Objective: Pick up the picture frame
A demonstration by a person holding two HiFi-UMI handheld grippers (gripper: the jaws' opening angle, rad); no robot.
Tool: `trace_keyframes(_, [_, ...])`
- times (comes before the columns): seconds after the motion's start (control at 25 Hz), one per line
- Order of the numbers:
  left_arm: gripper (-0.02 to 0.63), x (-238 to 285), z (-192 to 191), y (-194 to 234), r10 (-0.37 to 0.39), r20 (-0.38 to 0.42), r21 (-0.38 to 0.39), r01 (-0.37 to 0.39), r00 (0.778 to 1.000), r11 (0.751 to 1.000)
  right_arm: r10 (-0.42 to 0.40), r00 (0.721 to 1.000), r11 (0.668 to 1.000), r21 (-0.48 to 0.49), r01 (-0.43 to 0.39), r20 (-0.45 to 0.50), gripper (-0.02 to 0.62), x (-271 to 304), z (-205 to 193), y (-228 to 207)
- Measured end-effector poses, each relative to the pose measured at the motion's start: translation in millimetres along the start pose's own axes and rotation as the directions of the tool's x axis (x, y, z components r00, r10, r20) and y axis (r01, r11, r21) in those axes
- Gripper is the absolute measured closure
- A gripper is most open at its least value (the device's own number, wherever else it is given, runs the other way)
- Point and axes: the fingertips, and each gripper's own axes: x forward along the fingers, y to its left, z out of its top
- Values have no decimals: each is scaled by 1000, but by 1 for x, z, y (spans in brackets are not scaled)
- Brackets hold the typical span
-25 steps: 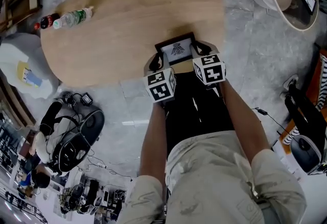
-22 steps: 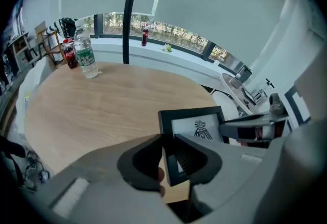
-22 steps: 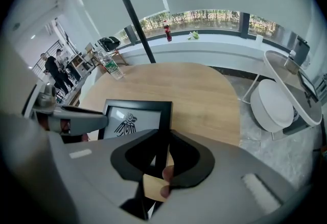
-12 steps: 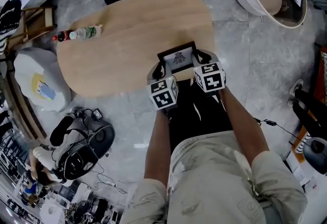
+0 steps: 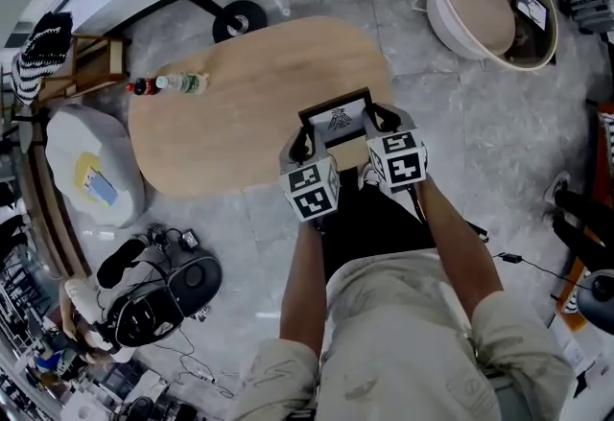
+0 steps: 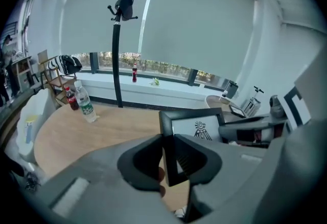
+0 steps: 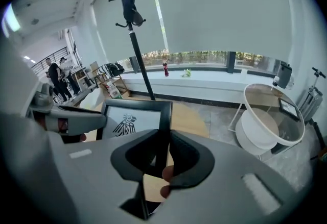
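The picture frame (image 5: pixel 336 117) is black with a white print of a bird figure, and it hangs upright over the near edge of the oval wooden table (image 5: pixel 230 112). My left gripper (image 5: pixel 299 145) is shut on the frame's left edge; its own view shows the picture frame (image 6: pixel 196 128) with its edge pinched by the left gripper (image 6: pixel 166 159). My right gripper (image 5: pixel 383 117) is shut on the right edge. In its view the picture frame (image 7: pixel 134 118) stands left of the right gripper (image 7: pixel 162 159), which clamps that side. Both arms reach out from the person's body.
A water bottle (image 5: pixel 184 82) and a cola bottle (image 5: pixel 142 86) lie at the table's far left. A coat stand base (image 5: pixel 240 23) sits behind the table, a round white basket table (image 5: pixel 489 2) at right. A white bag (image 5: pixel 91 179) and a backpack with cables (image 5: pixel 144 294) lie on the floor at left.
Both grippers have risen together with the frame held between them, lifting it from the table's near edge. The table now looks smaller and farther below.
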Motion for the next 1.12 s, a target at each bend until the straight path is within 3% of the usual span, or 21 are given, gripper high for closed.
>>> trace_keyframes(0.56, [522,-74,86,-28,24,213,78,-41,977,996,14,973,997,-75,3,230,523,-81,86,11])
trace_keyframes(0.84, [522,-117,125,-36,31,317,91,-63,948,994,34,939,992,-127,10,343,523,-122,128,24])
trace_keyframes(1.12, [521,-158,169,-47,19,430,130,-83,903,988,39,885,986,-161,40,463,523,-166,171,35])
